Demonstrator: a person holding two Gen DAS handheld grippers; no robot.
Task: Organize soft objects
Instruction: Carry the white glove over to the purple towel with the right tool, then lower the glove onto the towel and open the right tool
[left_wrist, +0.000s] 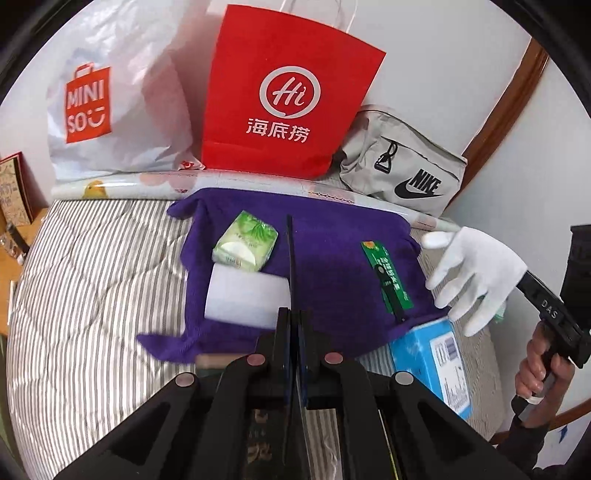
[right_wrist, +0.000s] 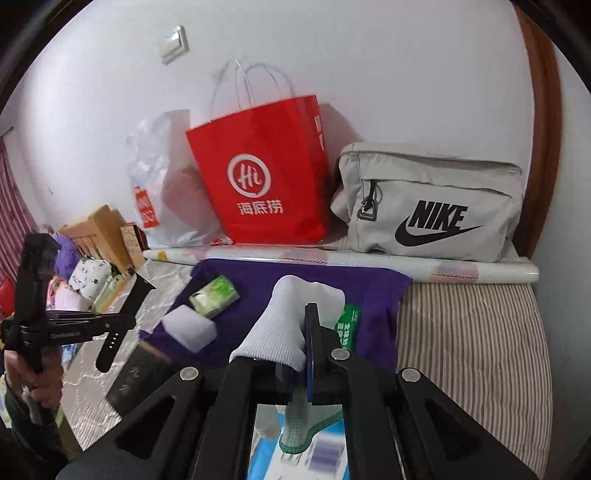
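White knit glove (right_wrist: 291, 321), apparently limp, tongs-pinched

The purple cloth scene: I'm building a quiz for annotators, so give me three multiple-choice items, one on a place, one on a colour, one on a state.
1. Where does the green tissue pack lie?
A. on the purple cloth
B. inside the red paper bag
C. on the grey Nike bag

2. What colour is the glove?
A. black
B. white
C. yellow

3. How is the right claw?
A. wide open and empty
B. shut on the glove
C. shut on the white foam block

Key: 1 A, the pack rests on the cloth beside the foam block; 2 B, the knit is plainly white; 3 B, the glove is pinched between its fingers.
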